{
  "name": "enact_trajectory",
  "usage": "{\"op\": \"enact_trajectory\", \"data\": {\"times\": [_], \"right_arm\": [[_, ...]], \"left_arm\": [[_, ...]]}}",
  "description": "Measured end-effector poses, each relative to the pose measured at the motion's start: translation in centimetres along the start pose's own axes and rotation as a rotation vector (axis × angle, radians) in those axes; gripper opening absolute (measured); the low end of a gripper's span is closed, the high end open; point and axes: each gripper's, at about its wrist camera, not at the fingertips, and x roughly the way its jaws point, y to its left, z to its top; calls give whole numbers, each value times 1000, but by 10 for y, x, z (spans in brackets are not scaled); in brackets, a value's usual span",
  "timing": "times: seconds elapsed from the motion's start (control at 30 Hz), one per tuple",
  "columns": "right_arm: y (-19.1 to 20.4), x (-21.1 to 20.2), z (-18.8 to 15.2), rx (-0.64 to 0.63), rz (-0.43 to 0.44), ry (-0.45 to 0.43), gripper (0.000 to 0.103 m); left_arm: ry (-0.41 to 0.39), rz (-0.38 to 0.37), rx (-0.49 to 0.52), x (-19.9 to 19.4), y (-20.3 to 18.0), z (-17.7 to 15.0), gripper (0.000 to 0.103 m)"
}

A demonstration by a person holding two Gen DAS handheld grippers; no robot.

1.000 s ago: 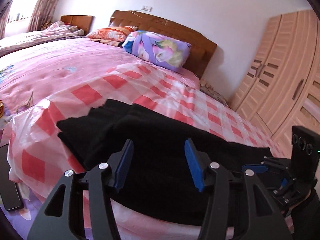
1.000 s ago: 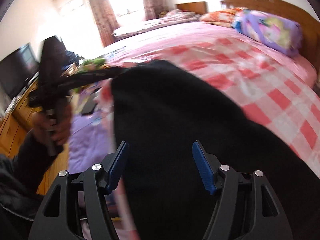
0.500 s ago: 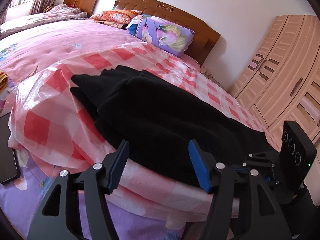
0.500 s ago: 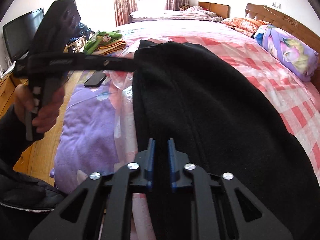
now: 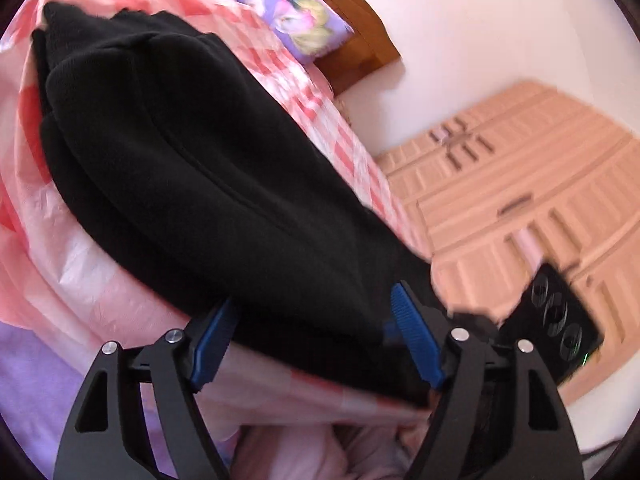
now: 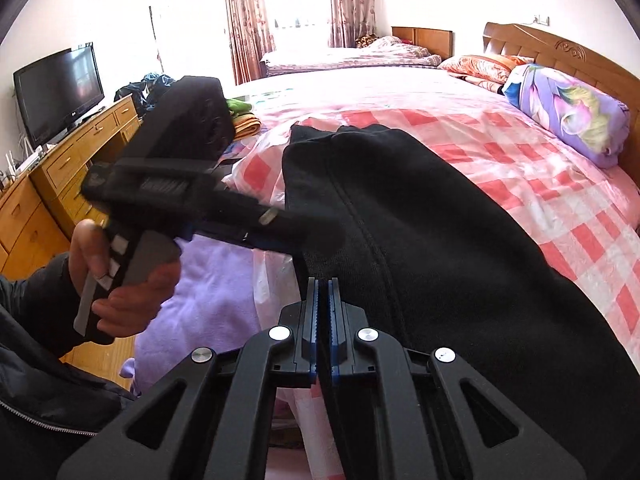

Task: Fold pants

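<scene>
Black pants (image 5: 192, 152) lie lengthwise on a pink checked plastic sheet (image 5: 72, 264) near the bed's edge; they also show in the right wrist view (image 6: 440, 220). My left gripper (image 5: 312, 344) is open, its blue pads on either side of the pants' near edge, one pad under the cloth. My right gripper (image 6: 323, 300) is shut on the pants' near hem. The left gripper (image 6: 280, 220) shows in the right wrist view, reaching in at the pants' left edge.
A floral pillow (image 6: 568, 112) and wooden headboard (image 6: 560, 52) are at the bed's far end. A wardrobe (image 5: 520, 184) stands to the right. A dresser with a TV (image 6: 60, 88) stands left of the bed. A purple cover (image 6: 216, 300) hangs at the near edge.
My right gripper went from open to shut on the pants' hem. My left gripper dropped and moved in, so its open pads now straddle the pants' edge.
</scene>
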Motion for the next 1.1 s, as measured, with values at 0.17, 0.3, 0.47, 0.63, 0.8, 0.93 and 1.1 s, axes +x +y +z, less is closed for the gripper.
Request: {"op": "enact_trajectory", "data": {"times": [0.17,0.3,0.47,0.63,0.8,0.93,1.1], "right_arm": [[2,5,-5,12,-3,4,5],[10,17,-15,14,3,32,6],[6,29,-25,64,-1,60,9],[0,-3,-28,107,-13,42,55],[-30,-59,-50,232,-137,-46,71],[-71,-78,-64,379,-263,-36,71],[-76,-64,-78,401,-298,77,71]], "left_arm": [[-14,61,47,3,-7,-1,10],[-17,146,82,3,-11,-11,10],[3,148,69,5,3,-13,14],[-40,175,102,-26,0,-13,79],[-195,302,284,-60,-38,-16,92],[-168,400,476,-21,-79,-5,95],[26,577,487,58,-63,13,94]]}}
